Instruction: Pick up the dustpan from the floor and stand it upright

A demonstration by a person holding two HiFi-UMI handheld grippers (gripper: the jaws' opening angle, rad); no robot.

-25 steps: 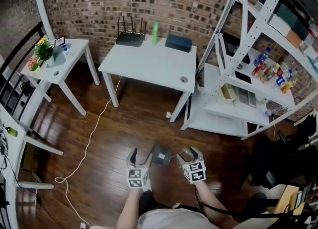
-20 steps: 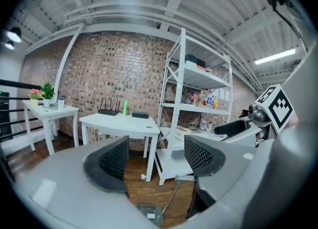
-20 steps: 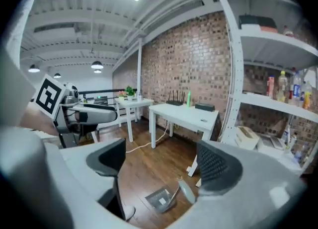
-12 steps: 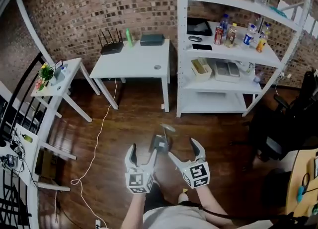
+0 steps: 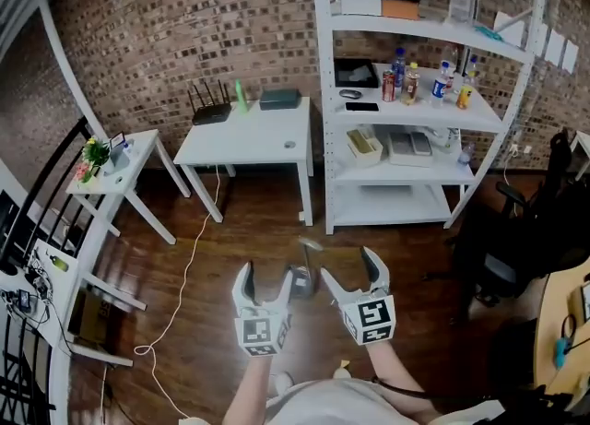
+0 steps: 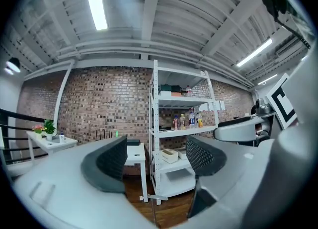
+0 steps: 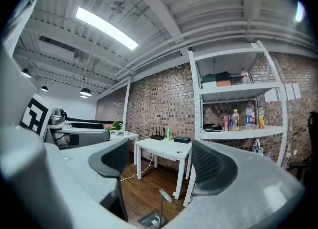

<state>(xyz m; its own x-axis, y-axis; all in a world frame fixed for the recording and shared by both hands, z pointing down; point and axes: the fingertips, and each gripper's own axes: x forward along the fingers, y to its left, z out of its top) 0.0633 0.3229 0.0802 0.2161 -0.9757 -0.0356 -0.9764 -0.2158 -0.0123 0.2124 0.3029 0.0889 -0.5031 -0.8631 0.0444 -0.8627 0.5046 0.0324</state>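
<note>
- Head view: dustpan (image 5: 300,282) stands upright on dark plank floor (image 5: 221,257), seen betw. both grippers; grey, thin handle up.
- Right gripper view adds flat pan w/ pale patch; left gripper view shows handle only.
- Left gripper (image 5: 265,287): jaws apart, closing, empty.
- Right gripper (image 5: 348,271): same; dark ribbed pads.
</note>
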